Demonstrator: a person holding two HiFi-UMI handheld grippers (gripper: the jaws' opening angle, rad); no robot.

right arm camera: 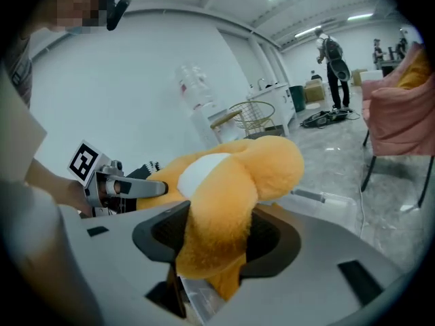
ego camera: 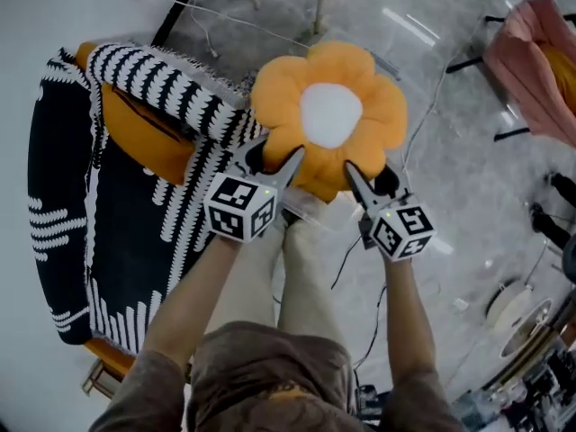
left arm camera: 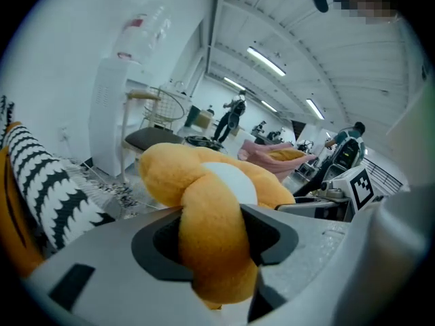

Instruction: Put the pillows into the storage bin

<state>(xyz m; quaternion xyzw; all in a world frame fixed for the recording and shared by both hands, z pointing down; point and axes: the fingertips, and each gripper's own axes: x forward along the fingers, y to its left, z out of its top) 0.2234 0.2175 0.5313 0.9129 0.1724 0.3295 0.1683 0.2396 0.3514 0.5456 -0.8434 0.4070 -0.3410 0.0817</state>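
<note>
The person is holding an orange flower pillow point(ego camera: 330, 115) with a white centre out in front of the body, clear of the floor point(ego camera: 450, 178), using both claws. The left claw point(ego camera: 274, 162) is pinching one of the lower petals. In the left gripper view its jaws are standing partly apart with the plush point(left arm camera: 211, 236) squeezed between the pads. The right claw point(ego camera: 371, 180) is doing the same on a neighbouring petal, its jaws partly closed and pressing into the stuffing point(right arm camera: 217, 223). The two claws are sitting near each other along the pillow's near edge.

In the right gripper view, what looks like the rim of a clear plastic storage bin point(right arm camera: 333, 199) is showing just below and beyond the pillow. The head view only hints at it under the petals. To the left, an armchair point(ego camera: 63, 196) draped in a black-and-white throw is carrying another orange cushion point(ego camera: 144, 133).

The step in hand appears to be the carry, with the pillow being brought over the bin and not yet inside it. The next move probably calls for lowering both claws together so the soft petals are folding inside the rim rather than catching on it. Both claws would then need to be opening at about the same time, so that the pillow is dropping flat.
</note>
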